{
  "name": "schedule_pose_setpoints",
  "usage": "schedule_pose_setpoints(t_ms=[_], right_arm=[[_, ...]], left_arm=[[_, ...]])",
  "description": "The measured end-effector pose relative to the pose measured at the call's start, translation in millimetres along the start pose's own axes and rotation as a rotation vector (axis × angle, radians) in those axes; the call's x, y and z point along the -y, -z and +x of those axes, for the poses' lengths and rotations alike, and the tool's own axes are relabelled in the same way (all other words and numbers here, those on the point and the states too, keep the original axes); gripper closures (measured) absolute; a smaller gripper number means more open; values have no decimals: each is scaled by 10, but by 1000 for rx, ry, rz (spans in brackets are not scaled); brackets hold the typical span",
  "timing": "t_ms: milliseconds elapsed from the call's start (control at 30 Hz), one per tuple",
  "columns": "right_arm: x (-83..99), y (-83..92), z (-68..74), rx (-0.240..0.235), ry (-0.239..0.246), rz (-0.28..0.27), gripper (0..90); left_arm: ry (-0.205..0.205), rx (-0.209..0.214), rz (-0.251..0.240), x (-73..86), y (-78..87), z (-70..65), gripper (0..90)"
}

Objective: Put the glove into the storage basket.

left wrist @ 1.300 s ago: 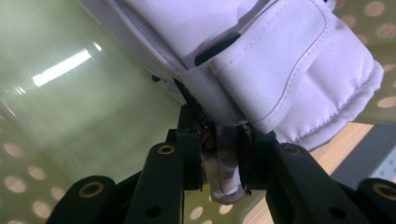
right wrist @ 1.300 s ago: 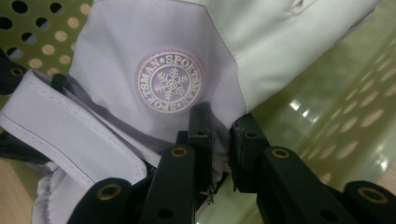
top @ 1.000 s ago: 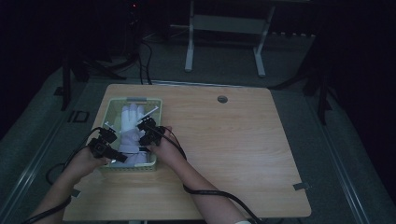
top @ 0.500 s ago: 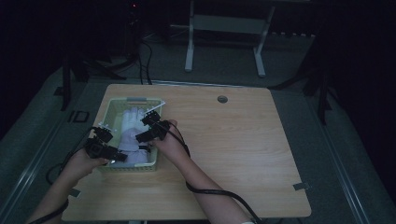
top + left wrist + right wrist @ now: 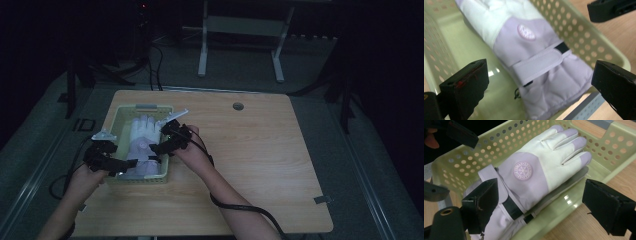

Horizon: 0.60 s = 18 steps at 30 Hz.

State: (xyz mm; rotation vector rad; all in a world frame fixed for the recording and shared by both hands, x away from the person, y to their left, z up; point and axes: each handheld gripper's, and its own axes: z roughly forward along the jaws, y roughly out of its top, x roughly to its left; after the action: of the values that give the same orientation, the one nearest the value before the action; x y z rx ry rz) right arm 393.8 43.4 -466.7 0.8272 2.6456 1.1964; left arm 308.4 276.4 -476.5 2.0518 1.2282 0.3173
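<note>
Lying palm-down in the pale green perforated basket (image 5: 116,176) at the table's (image 5: 280,165) near-left corner: one padded ski glove (image 5: 534,170), white fingers and back, lilac cuff, round badge (image 5: 523,171) on the back, hook-and-loop wrist strap (image 5: 536,66). Fingers point to the basket's far end, cuff toward the person. Left gripper (image 5: 536,82) hovers over the cuff end, jaws spread wide, nothing between them; glove not touched as far as I can tell. Right gripper (image 5: 544,205) sits at the basket's right wall, also spread wide, one jaw over the cuff, the other outside over the rim; empty. Handling, my read: glove is light, soft, quilted, will flop and fold when lifted, shell fabric likely a bit slick. Best hold is probably the cuff or the strap zone, where the padding bunches and gives the jaws bulk to bite. Fingertips are thinner, would likely slip. Basket walls crowd the approach, so come in from above.
</note>
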Motion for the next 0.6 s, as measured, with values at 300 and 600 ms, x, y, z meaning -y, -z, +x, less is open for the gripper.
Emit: schedule_pose_setpoints(t_ms=[300,600], right_arm=[[178,142,-79,4,11,3,136],[330,322,-204,23,7,-6,138]], left_arm=[[60,-14,-168,3,19,-180,14],[8,-20,-182,-7,-130,-522,14]])
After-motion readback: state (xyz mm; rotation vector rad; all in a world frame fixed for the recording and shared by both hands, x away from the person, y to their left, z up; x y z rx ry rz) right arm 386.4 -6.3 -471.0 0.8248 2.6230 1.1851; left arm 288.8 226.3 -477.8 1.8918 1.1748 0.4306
